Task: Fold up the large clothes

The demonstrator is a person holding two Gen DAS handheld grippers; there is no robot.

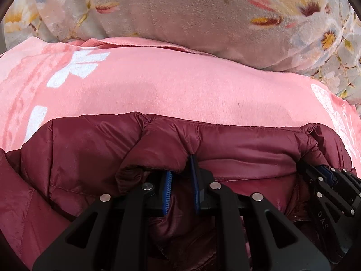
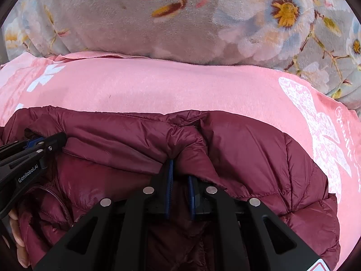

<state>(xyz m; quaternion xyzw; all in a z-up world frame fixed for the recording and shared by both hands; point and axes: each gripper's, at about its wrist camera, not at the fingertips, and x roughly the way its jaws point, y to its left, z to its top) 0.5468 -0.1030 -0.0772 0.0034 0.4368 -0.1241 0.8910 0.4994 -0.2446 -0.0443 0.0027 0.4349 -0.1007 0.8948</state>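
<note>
A maroon puffer jacket [image 1: 94, 149] lies on a pink blanket [image 1: 171, 83]; it also shows in the right wrist view [image 2: 259, 158]. My left gripper [image 1: 181, 169] is shut on a bunched fold of the jacket's upper edge, blue pads pinching fabric. My right gripper [image 2: 179, 169] is shut on another fold of the same edge. In the left wrist view the right gripper [image 1: 325, 174] shows at the right, buried in the jacket. In the right wrist view the left gripper [image 2: 45, 142] shows at the left. The jacket's zipper [image 2: 56, 196] runs at lower left.
A grey floral plush cushion [image 1: 191, 11] lies beyond the pink blanket, also in the right wrist view [image 2: 135, 22]. The blanket [image 2: 158, 85] has white butterfly prints [image 2: 320, 131] at its right and left. A hand [image 2: 17, 232] shows at the lower left edge.
</note>
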